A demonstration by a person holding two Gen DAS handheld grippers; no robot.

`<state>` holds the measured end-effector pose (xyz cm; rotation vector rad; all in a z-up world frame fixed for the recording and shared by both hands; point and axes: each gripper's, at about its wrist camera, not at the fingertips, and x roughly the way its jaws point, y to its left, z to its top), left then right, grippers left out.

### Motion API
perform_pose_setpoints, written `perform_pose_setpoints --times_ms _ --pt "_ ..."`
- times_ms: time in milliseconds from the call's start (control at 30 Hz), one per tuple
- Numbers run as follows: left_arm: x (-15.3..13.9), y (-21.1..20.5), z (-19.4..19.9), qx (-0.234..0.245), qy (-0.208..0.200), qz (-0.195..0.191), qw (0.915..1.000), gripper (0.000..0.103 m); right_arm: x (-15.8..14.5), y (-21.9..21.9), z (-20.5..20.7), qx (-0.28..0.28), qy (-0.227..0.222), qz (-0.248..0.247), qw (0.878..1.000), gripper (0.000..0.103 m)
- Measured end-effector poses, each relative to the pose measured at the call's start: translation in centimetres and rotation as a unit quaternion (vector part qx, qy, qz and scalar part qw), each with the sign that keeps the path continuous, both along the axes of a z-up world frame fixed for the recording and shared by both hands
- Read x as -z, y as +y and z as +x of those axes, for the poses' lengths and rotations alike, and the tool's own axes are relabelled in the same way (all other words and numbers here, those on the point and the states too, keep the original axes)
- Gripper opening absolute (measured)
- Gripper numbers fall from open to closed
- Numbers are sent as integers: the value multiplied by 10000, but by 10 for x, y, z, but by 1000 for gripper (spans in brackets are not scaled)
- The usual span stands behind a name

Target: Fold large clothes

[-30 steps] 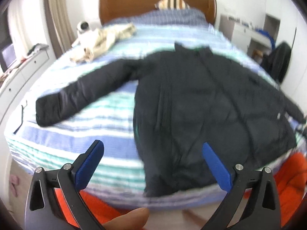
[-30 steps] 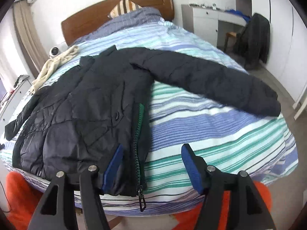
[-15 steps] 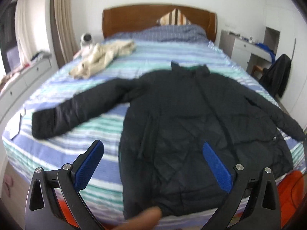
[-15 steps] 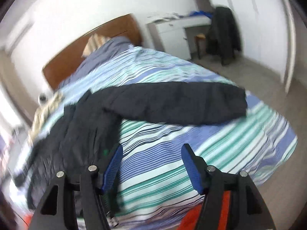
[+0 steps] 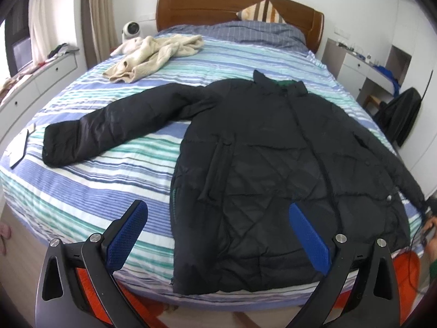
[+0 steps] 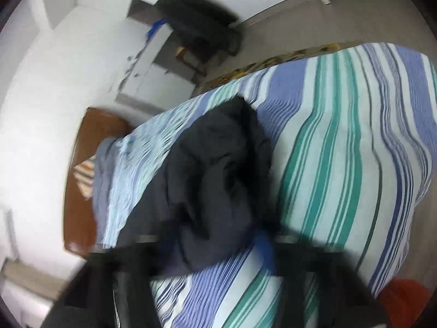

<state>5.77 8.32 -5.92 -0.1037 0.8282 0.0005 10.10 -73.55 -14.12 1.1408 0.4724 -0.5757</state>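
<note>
While the left gripper (image 5: 218,235) hangs above the foot of the bed (image 5: 90,191) with its blue-padded fingers (image 5: 128,235) spread wide and nothing between them, the black puffer jacket (image 5: 273,164) lies flat on the striped bedcover, front up, collar toward the wooden headboard (image 5: 235,2) and hem at the near edge of the mattress. One sleeve (image 5: 114,125) stretches straight out to the left across the stripes, its cuff near a white card (image 5: 19,150) at the bed's edge. The other sleeve (image 5: 387,153) runs down along the right side of the jacket's body to the far right edge of the left wrist view, where its end is too small to read. A cream garment (image 5: 153,54) lies crumpled near the pillow end, well apart from the jacket, with a small white round device (image 5: 131,30) just behind it. A striped cushion (image 5: 259,13) leans on the headboard. The right wrist view is tilted and heavily blurred: a bunched length of the dark jacket (image 6: 218,180) lies on the bedcover directly in front of the right gripper (image 6: 218,251), reaching down to the fingers, and one blue pad (image 6: 265,248) shows beside the cloth. I cannot tell whether those fingers are pinching the fabric or merely lie against it. Beyond the bed, a dark chair (image 6: 199,24) stands by a white cabinet (image 6: 153,68).
</note>
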Motion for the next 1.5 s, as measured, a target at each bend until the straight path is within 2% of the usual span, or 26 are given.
perform_pose_setpoints --times_ms 33,100,133,200,267,300,333,367,400,500,567,667,700,733,767,800,867,1033,1167,1233,1267,1300,1333,1367,1433,1500 --pt "0 -1 -1 6 10 41 10000 103 -14 6 6 -94 108 -343 9993 15" --pt "2 -1 -1 20 11 115 9999 103 -56 31 18 -553 57 -1215 9910 13" --pt "4 -2 0 38 21 122 9999 103 -79 47 25 -829 -41 -1630 9831 13" --pt "8 -4 5 90 87 83 9999 103 -126 89 40 -1440 -272 -2447 9585 13" --pt "12 -10 14 160 203 15 9997 103 -174 148 57 -2165 -593 -3271 9179 13" --pt "12 -13 17 188 215 -20 9996 103 -196 189 67 -2604 -798 -3665 8897 13" --pt "10 -17 19 231 174 -79 9996 103 -206 215 73 -2869 -907 -3864 8719 13" --pt "7 -20 21 256 108 -133 9995 103 -216 253 82 -3224 -1029 -4128 8456 12" --pt "5 -23 22 272 63 -176 9995 103 -220 287 89 -3513 -1099 -4321 8233 12" --pt "1 -26 27 303 -28 -366 9989 103 -206 368 110 -4264 -1185 -4466 7776 12" --pt "2 -23 29 311 -12 -520 9982 103 -182 410 124 -4666 -1128 -4343 7622 12" --pt "9 -16 32 338 138 -704 9969 103 -137 458 139 -5195 -945 -4021 7480 15" --pt "13 -13 33 374 210 -790 9960 103 -119 471 145 -5473 -890 -3757 7426 25" --pt "18 -10 35 392 290 -864 9951 103 -103 478 147 -5756 -871 -3373 7398 60" --pt "21 -8 36 404 351 -928 9942 103 -87 481 142 -5980 -855 -2968 7396 79" --pt "25 -6 38 436 432 -1037 9927 103 -72 484 144 -6126 -815 -2551 7437 92" --pt "32 -3 43 515 575 -1293 9886 103 -55 487 140 -6209 -652 -2198 7496 92" --pt "39 -24 74 897 853 -1639 9787 103 -58 461 105 -6103 -779 -2176 7577 92" --pt "55 -65 123 1115 1079 -1393 9780 102 -60 441 73 -5962 -759 -2161 7695 92" --pt "70 -86 147 1137 1368 -1200 9767 97 -62 426 62 -5878 -782 -2138 7763 92" --pt "77 -99 157 1155 1480 -981 9773 72 -63 419 55 -5812 -790 -2167 7804 92" --pt "78 -107 162 1219 1512 -787 9778 38 -65 408 47 -5746 -800 -2219 7837 92" --pt "74 -113 165 1209 1493 -516 9800 31 -65 401 40 -5683 -797 -2281 7866 92" --pt "62 -116 171 1225 1374 -306 9824 13 -67 395 36 -5610 -775 -2350 7900 92" --pt "38 -111 182 1279 1116 -227 9852 12 -71 376 27 -5413 -732 -2490 7998 92" --pt "7 -100 199 1167 657 -20 9910 12 -71 359 24 -5233 -711 -2510 8112 92"
